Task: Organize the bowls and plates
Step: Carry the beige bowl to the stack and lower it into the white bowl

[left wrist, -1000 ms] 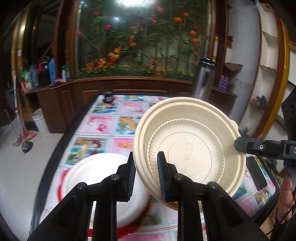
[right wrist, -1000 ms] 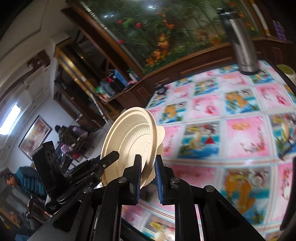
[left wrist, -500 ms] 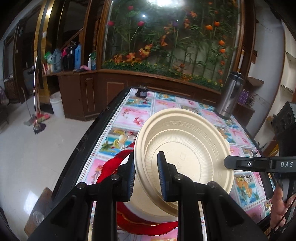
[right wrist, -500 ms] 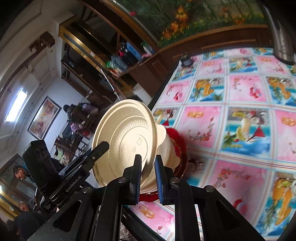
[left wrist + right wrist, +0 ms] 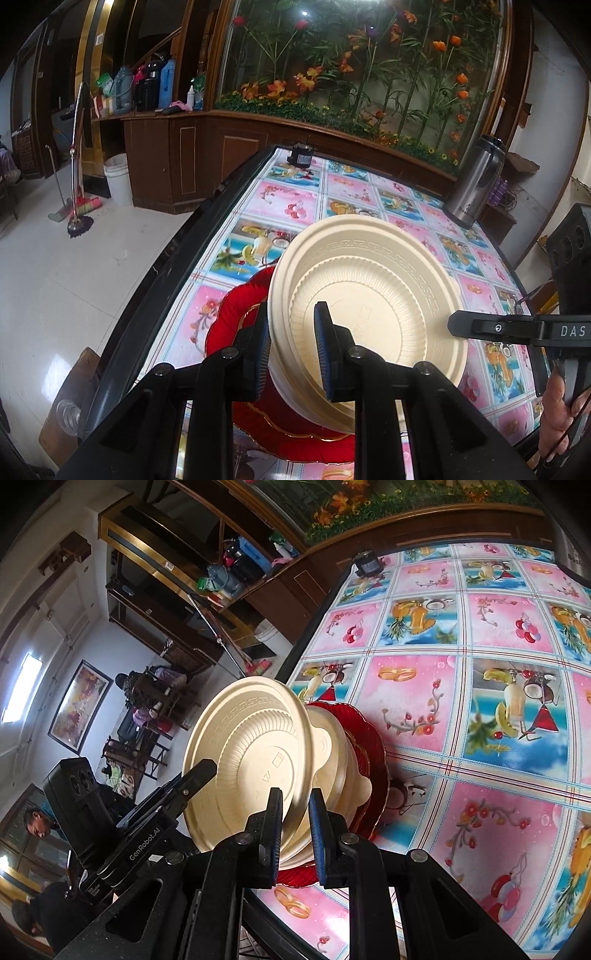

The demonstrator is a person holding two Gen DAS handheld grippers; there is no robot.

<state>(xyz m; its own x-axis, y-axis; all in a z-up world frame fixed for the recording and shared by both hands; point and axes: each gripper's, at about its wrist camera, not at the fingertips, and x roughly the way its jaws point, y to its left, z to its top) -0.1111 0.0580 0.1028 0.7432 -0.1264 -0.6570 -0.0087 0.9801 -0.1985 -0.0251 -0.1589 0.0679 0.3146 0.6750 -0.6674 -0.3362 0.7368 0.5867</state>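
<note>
left gripper (image 5: 291,354) clamps the near rim of a cream plate (image 5: 373,295), jaws narrowed with the rim between the pads. right gripper (image 5: 295,834) pinches the opposite rim of the same plate (image 5: 251,760), jaws equally narrow. plate tilts between them.

under it, a cream bowl (image 5: 340,760) sits on a red plate (image 5: 236,317) with a wavy gilt edge. whether the held plate touches the bowl cannot be told. the stack lies close to the table's dark left edge (image 5: 173,258); floor drops away just beyond. to the right the patterned tablecloth (image 5: 480,686) runs open, well apart from the stack.

versus a second ago: the held plate has come down lower over the stack, and more red rim shows around the bowl. both grips unchanged.

farther back: a steel flask (image 5: 476,181) near the table's far right corner, a small black object (image 5: 301,157) at the far edge. beyond, a wooden cabinet (image 5: 207,162) with bottles on top, a white bucket (image 5: 118,177) on the floor, and a glass case of flowers (image 5: 369,62).
</note>
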